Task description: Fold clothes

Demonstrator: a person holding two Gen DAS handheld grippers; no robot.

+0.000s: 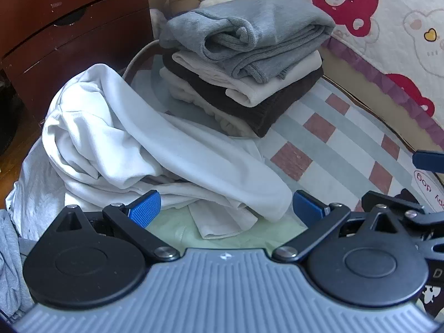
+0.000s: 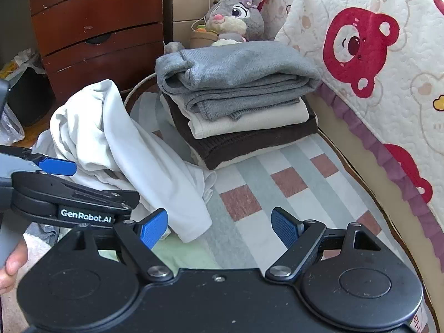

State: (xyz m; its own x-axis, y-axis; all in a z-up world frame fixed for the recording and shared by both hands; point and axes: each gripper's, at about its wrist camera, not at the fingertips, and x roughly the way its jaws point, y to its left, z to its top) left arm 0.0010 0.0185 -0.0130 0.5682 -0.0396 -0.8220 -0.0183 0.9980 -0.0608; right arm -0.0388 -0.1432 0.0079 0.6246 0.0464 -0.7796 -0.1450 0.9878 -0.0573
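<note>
A crumpled white garment (image 1: pixel 133 149) lies in a heap on the checked bed sheet (image 1: pixel 327 149), just beyond my left gripper (image 1: pixel 226 208), which is open and empty with its blue pads either side of the garment's near hem. The heap also shows in the right wrist view (image 2: pixel 125 152). My right gripper (image 2: pixel 219 229) is open and empty over the sheet (image 2: pixel 277 177), right of the heap. A stack of folded clothes (image 1: pixel 244 63), grey on top, cream and dark brown below, stands behind; it also shows in the right wrist view (image 2: pixel 238 94).
A dark wooden chest of drawers (image 2: pixel 94 27) stands at the far left. A plush rabbit (image 2: pixel 236 16) sits behind the stack. A bear-print quilt (image 2: pixel 374 55) rises along the right. A pale green cloth (image 1: pixel 177 230) and a grey garment (image 1: pixel 11 255) lie near the left gripper.
</note>
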